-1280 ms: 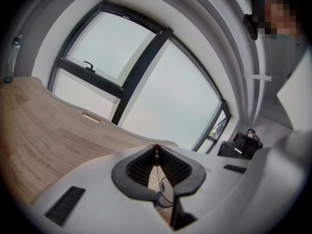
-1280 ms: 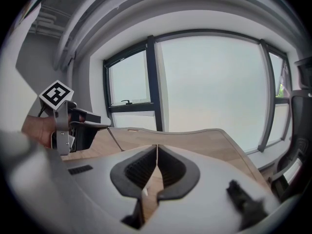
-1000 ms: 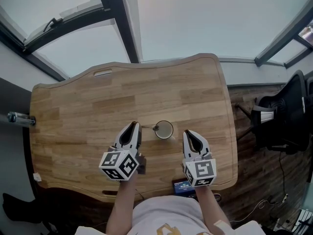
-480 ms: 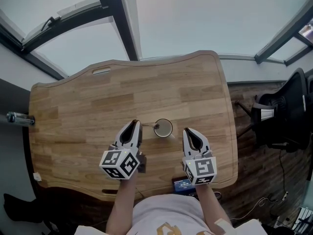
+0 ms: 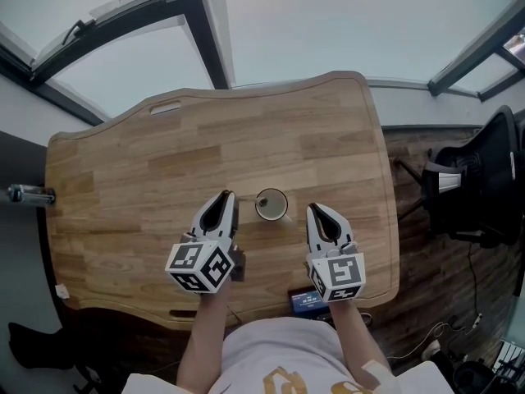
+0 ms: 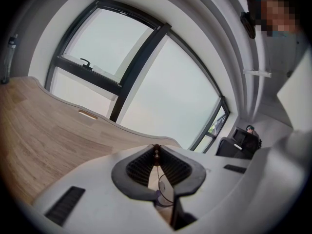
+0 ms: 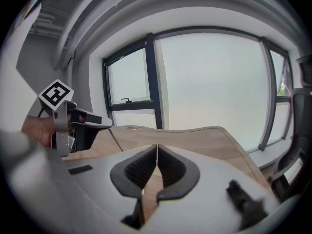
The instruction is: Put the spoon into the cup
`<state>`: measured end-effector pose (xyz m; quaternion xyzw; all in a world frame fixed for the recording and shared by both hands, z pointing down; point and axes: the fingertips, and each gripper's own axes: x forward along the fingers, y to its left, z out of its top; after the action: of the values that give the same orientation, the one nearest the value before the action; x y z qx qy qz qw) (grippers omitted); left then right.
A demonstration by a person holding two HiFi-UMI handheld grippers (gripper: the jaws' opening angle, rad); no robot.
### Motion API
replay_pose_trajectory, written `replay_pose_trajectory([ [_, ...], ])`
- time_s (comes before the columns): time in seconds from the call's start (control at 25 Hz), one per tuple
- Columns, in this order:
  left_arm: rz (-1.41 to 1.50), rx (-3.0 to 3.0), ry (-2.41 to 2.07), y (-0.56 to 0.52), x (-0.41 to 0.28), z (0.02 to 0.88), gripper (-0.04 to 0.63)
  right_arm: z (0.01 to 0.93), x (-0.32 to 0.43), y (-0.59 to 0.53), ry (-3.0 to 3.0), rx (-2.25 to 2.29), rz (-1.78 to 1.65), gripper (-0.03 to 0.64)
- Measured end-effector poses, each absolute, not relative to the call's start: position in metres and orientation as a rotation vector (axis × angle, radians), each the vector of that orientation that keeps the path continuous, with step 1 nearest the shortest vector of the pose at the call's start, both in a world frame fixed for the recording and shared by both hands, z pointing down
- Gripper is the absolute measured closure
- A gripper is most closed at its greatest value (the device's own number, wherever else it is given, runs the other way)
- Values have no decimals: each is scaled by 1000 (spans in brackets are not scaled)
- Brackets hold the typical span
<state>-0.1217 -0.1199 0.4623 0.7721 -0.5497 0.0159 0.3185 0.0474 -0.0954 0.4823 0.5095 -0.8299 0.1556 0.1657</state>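
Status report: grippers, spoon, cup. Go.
Left gripper shut on spoon. Right gripper shut, empty, right of cup. Spoon slants down to the cup; inside or not, cannot tell. Nothing in the way.

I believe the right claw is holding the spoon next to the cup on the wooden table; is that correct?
Not quite: the left claw holds the spoon next to the cup on the wooden table. The right gripper view shows this, with the right claw shut and empty.

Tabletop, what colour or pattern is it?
The tabletop is light brown wood with plank-like grain, clearest in the head view.
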Motion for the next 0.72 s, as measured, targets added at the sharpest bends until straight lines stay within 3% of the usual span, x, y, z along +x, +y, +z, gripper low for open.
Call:
replay_pose_trajectory([
  [0.72,85,2028,-1416,-122,-112,478,549,492,48,-101,-2355,1439,471,584],
])
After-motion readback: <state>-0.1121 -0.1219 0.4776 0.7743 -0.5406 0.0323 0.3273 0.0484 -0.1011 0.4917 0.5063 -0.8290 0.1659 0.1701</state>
